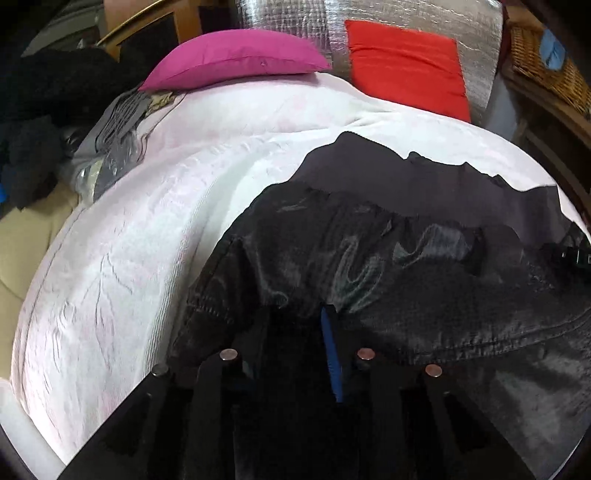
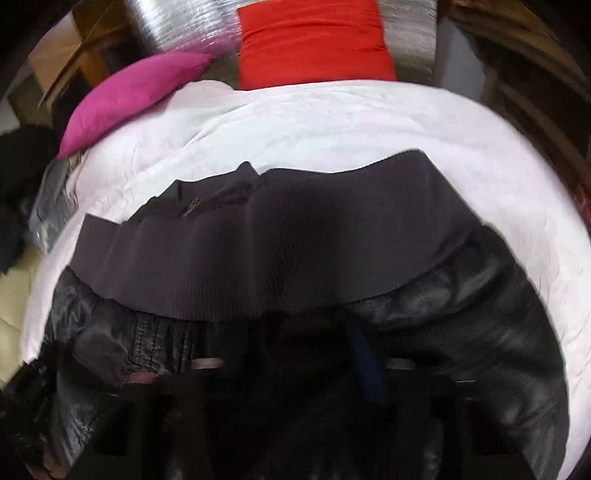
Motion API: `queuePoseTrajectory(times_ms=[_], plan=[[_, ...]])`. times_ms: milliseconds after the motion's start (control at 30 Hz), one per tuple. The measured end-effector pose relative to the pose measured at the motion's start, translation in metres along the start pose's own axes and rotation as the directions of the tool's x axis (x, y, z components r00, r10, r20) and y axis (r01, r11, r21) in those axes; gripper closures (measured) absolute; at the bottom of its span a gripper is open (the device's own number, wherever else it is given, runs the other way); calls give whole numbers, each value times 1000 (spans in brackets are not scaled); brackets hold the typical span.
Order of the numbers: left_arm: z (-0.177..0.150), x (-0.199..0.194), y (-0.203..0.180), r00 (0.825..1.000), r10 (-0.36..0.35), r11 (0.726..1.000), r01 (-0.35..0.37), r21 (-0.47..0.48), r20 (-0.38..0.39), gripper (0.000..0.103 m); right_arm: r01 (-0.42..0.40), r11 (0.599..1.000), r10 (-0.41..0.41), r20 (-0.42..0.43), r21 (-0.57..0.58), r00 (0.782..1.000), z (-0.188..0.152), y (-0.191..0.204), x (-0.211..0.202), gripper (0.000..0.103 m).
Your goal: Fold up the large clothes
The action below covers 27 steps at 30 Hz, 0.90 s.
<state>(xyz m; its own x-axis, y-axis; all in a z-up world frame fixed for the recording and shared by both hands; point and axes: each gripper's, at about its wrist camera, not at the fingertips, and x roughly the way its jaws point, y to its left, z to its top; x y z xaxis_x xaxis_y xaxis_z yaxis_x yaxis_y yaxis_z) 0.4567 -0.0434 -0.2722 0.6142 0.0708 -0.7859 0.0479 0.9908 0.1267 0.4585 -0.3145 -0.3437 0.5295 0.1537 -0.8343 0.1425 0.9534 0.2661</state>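
Observation:
A black shiny padded jacket (image 1: 406, 258) lies spread on a white bedspread (image 1: 147, 240), its dark ribbed hem band (image 1: 406, 173) on the far side. My left gripper (image 1: 295, 328) sits at the jacket's near left edge, with black fabric bunched between its narrow jaws and one blue pad (image 1: 330, 354) showing. In the blurred right wrist view the ribbed band (image 2: 295, 240) and a small zip pull (image 2: 192, 210) fill the middle. My right gripper (image 2: 314, 336) is sunk into the jacket (image 2: 480, 332) just below that band, with fabric between its fingers.
A magenta pillow (image 1: 236, 59) and a red cushion (image 1: 406, 66) lean against a silver quilted backing (image 1: 288, 18) at the head of the bed. Dark clothes (image 1: 44, 110) and a grey garment (image 1: 118, 122) are piled at the left. A wicker basket (image 1: 546, 62) stands at the right.

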Motion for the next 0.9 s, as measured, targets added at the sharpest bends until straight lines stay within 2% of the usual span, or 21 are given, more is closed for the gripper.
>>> queuePoseTrajectory(times_ms=[67,167,333,400,467,533,633,700,733,767,800,867,900], plan=[[0,-3,3,1000,11,1000,-11,-24,10,94,17,1000,-17,17,-10,1000,4,4,-2,80],[6,0,15,1000,5,996,-3,-89,24,96,24,1000,-24,77,-2,997,15,3,-10,83],[9,1,25,998,42,989,-35,-141,49,96,-46,995,27,200,90,979,33,-10,-12,84],[5,-1,24,996,67,990,-59,-126,55,94,-41,992,17,191,119,981,36,-16,-1,84],[2,1,23,995,75,993,-69,-98,60,92,-20,993,3,146,115,989,34,-18,21,84],[0,1,23,994,88,994,-83,-73,64,92,-50,988,27,153,149,988,33,-23,21,82],[-1,-4,31,996,56,995,-51,-86,65,92,-131,970,103,139,206,985,30,-34,4,81],[-3,-12,35,998,26,995,-20,-97,64,88,-190,951,161,134,245,978,24,-39,-3,73],[-4,-16,36,998,25,995,-18,-101,65,79,-221,938,189,142,265,972,19,-45,-12,60],[-5,-22,39,997,23,994,-15,-107,75,67,-235,932,199,154,274,968,14,-48,-21,33],[-6,-27,42,996,18,993,-7,-115,92,60,-246,929,201,179,278,963,7,-50,-34,24],[-9,-46,45,988,19,993,0,-121,152,46,-264,928,199,251,262,947,-7,-54,-61,22],[-11,-53,46,984,19,993,2,-114,175,44,-267,930,198,267,253,943,-11,-56,-70,22]])
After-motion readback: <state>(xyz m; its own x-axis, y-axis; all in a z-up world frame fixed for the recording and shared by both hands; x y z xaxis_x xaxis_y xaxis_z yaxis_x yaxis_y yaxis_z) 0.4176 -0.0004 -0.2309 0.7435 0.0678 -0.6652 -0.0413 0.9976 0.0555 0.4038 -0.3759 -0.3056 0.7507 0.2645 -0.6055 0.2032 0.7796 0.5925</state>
